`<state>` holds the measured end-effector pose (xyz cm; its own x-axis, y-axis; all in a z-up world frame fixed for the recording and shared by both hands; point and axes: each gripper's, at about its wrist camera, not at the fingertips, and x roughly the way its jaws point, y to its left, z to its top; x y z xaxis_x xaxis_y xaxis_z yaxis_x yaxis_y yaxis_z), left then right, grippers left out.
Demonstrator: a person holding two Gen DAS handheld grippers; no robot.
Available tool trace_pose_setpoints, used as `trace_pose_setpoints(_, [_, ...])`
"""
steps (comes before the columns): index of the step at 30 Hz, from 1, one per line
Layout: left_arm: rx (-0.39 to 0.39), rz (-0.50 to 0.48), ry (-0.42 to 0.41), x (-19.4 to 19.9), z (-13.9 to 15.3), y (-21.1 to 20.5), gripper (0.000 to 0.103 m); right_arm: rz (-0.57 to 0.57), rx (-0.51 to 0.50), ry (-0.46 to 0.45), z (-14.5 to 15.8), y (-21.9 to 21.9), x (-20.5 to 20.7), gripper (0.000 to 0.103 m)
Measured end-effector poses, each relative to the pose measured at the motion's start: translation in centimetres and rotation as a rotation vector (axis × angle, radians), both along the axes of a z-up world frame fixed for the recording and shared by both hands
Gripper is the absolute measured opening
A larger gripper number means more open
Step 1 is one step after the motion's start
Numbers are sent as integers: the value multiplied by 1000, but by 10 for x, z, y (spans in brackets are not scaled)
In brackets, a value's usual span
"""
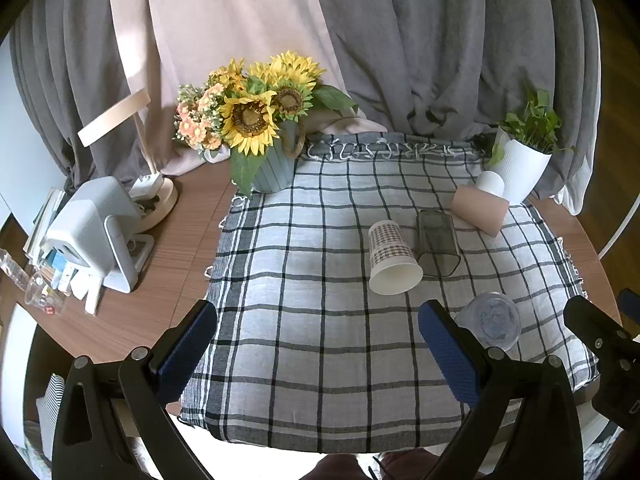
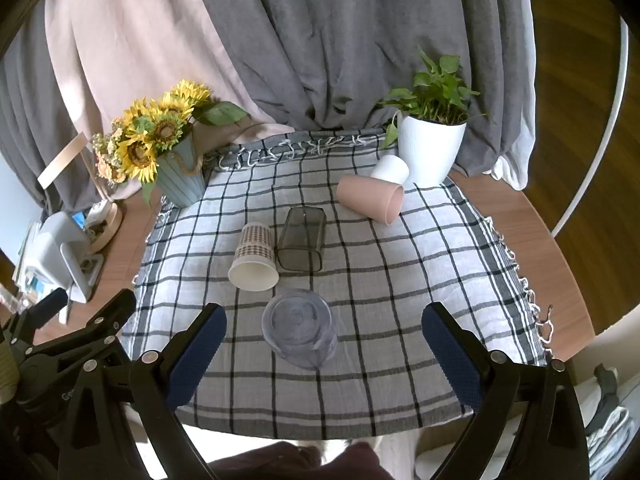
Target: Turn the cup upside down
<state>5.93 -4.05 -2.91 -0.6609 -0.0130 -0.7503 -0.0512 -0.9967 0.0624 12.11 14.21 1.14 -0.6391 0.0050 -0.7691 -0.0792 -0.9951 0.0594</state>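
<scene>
Several cups sit on a checked cloth [image 2: 380, 300]. A clear plastic cup [image 2: 300, 328] stands upside down near the front, between and just beyond my right gripper's [image 2: 322, 344] open fingers; it also shows in the left wrist view [image 1: 494, 320]. A patterned paper cup [image 1: 392, 258] [image 2: 254, 258] lies on its side, mouth toward me. A dark clear square tumbler [image 1: 436, 242] [image 2: 302, 240] lies beside it. A pink cup [image 1: 480, 208] [image 2: 370, 198] and a white cup [image 1: 490, 182] [image 2: 390, 168] lie further back. My left gripper [image 1: 318, 350] is open and empty over the cloth's front left.
A sunflower vase [image 1: 272, 168] [image 2: 180, 180] stands at the back left, a white plant pot [image 1: 520, 168] [image 2: 432, 148] at the back right. A lamp base [image 1: 156, 204] and a white device [image 1: 96, 232] sit on the wooden table [image 1: 180, 248] to the left. Curtains hang behind.
</scene>
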Motion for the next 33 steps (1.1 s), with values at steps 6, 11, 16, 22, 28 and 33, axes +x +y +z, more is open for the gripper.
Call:
trace_pose_setpoints(6, [2, 0, -1, -1, -1, 1, 103, -1, 0, -1, 0, 0, -1, 98])
trace_pose_setpoints(11, [2, 0, -1, -2, -2, 3, 103, 2, -1, -4, -2, 0, -3, 98])
trace_pose_setpoints(16, [2, -1, 0, -2, -2, 3, 103, 3, -1, -4, -3, 0, -2, 99])
trace_pose_setpoints(22, [4, -1, -1, -3, -2, 3, 103, 3, -1, -7, -3, 0, -3, 99])
trace_pose_setpoints(28, [5, 0, -1, -5, -3, 3, 103, 4, -1, -9, -3, -1, -4, 98])
trace_pose_setpoints(33, [8, 0, -7, -6, -4, 4, 103, 9, -1, -16, -4, -2, -10, 98])
